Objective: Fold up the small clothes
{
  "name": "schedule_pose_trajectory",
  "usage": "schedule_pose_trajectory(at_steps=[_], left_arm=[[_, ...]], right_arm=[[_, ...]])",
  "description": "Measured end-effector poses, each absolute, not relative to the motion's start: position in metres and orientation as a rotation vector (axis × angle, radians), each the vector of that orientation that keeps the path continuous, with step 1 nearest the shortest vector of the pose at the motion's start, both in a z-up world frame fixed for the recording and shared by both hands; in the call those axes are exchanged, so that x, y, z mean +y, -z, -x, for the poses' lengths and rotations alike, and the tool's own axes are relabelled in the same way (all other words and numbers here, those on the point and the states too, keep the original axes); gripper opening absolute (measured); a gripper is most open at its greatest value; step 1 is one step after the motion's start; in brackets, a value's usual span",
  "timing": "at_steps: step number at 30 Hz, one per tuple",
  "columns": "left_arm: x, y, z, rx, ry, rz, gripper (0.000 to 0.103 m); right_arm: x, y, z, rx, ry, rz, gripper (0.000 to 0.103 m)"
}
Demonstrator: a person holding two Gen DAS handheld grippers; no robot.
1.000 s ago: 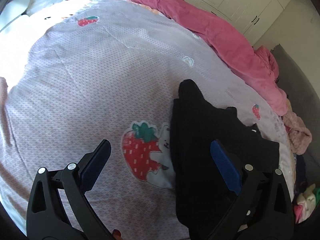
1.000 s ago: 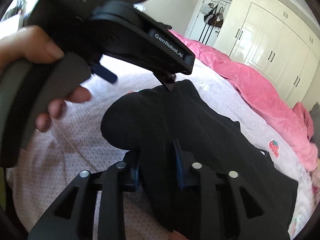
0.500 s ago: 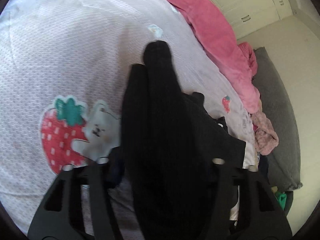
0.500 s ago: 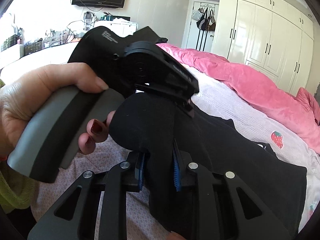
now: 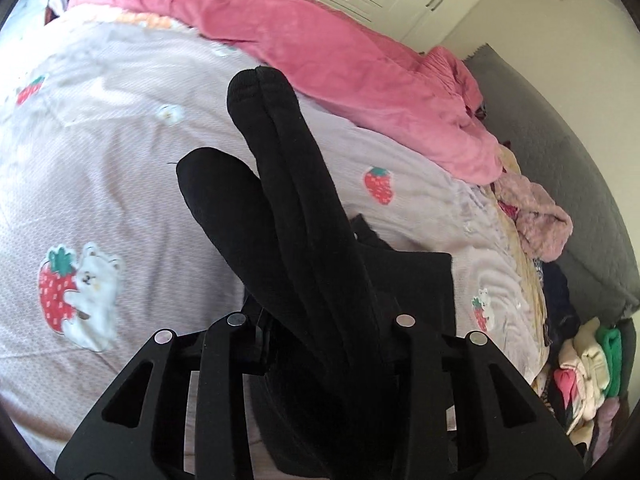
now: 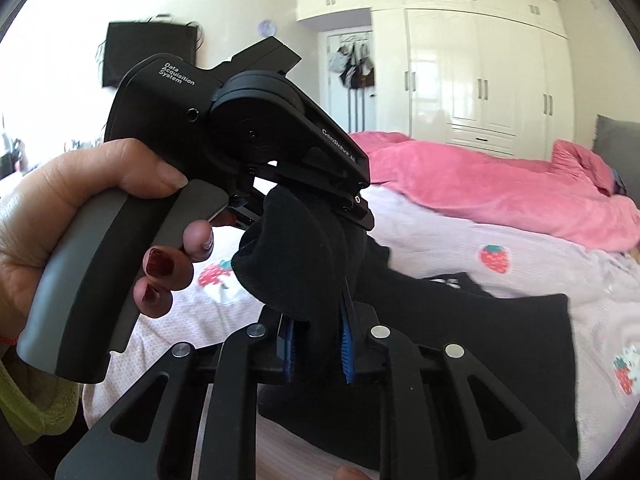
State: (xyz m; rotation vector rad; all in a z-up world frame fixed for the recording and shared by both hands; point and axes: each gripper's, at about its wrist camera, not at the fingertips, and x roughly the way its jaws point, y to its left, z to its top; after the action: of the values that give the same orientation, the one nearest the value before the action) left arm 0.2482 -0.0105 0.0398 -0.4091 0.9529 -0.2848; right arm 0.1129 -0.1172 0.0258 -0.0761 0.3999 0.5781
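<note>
Black socks [image 5: 296, 216] hang lifted above the bed; they also show in the right wrist view [image 6: 296, 256]. My left gripper [image 5: 320, 332] is shut on them, its pads hidden by the fabric. My right gripper [image 6: 316, 340] is shut on the same black socks, with blue pads [image 6: 347, 344] pressing the cloth from both sides. The left gripper's body [image 6: 240, 128], held by a hand, sits just above and behind the right one. A black folded garment [image 6: 500, 352] lies flat on the sheet below; it also shows in the left wrist view [image 5: 420, 280].
The bed has a lilac strawberry-print sheet [image 5: 120, 160] and a pink duvet [image 5: 340, 52] bunched along the far side. A heap of clothes [image 5: 584, 360] lies at the right edge by a grey cushion [image 5: 560, 160]. White wardrobes [image 6: 480, 80] stand behind.
My left gripper closed from open onto the black socks. Both grippers rose, lifting the socks off the sheet.
</note>
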Motion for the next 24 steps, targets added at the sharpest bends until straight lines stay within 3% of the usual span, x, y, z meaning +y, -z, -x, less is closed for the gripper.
schedule_pose_trajectory(at_steps=[14, 17, 19, 23, 24], left_arm=[[-0.137, -0.011, -0.255, 1.062, 0.357, 0.267, 0.028], [-0.153, 0.000, -0.257, 1.077, 0.349, 0.227, 0.035], [-0.160, 0.004, -0.256, 1.071, 0.368, 0.217, 0.046], [-0.157, 0.001, -0.250, 1.042, 0.397, 0.254, 0.050], [-0.151, -0.001, -0.247, 1.027, 0.408, 0.283, 0.057]], right_arm=[[-0.231, 0.002, -0.102, 0.447, -0.446, -0.043, 0.015], [-0.248, 0.015, -0.104, 0.483, -0.427, -0.065, 0.015], [-0.255, 0.021, -0.106, 0.504, -0.423, -0.085, 0.015], [-0.259, 0.025, -0.104, 0.512, -0.437, -0.103, 0.018], [-0.261, 0.026, -0.104, 0.524, -0.443, -0.120, 0.019]])
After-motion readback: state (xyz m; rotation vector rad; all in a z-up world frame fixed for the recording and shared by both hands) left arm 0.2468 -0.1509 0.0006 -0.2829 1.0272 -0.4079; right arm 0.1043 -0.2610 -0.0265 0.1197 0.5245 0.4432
